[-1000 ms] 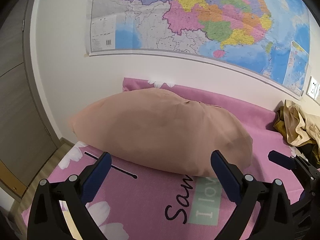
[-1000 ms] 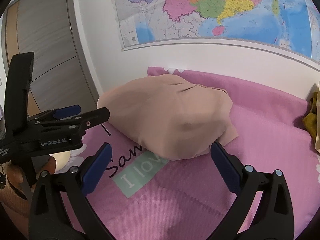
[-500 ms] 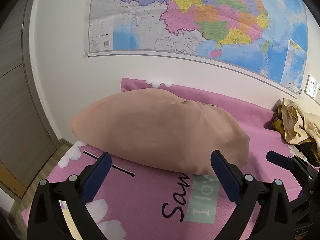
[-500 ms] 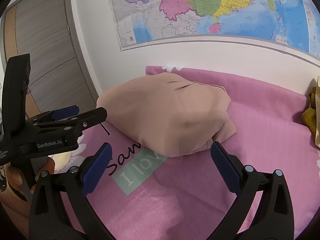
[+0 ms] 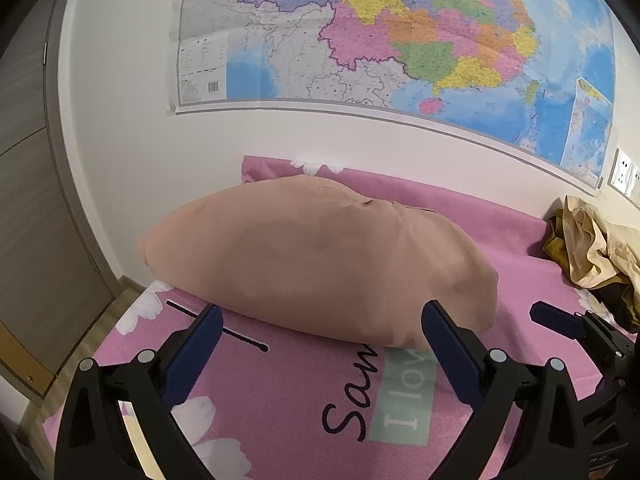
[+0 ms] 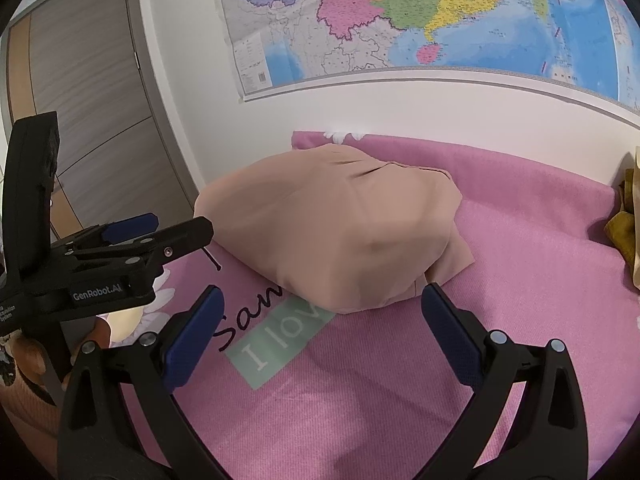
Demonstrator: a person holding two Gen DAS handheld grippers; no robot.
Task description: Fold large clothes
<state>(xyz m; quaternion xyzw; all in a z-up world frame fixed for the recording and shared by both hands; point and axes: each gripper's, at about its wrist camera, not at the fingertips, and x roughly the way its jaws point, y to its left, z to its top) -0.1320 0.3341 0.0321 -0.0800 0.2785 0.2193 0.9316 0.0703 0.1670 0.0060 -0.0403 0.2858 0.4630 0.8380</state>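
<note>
Plain peach-tan garment (image 5: 320,264) on a pink bedsheet (image 6: 500,320) printed with white flowers, black script and a mint-green label lettered in white. Wall map (image 5: 400,32) in pink, yellow, green, orange and purple patches with blue sea. Mustard and beige clothes heap (image 5: 588,248). Black grippers with dark blue pads (image 6: 192,332)

A peach-tan garment (image 5: 320,268) lies folded into a smooth, rounded bundle on the pink bedspread (image 5: 304,396), near the wall. Its surface is nearly creaseless, with small puckers on top. In the right wrist view a flat fabric corner (image 6: 454,262) sticks out beneath its right side.
</note>
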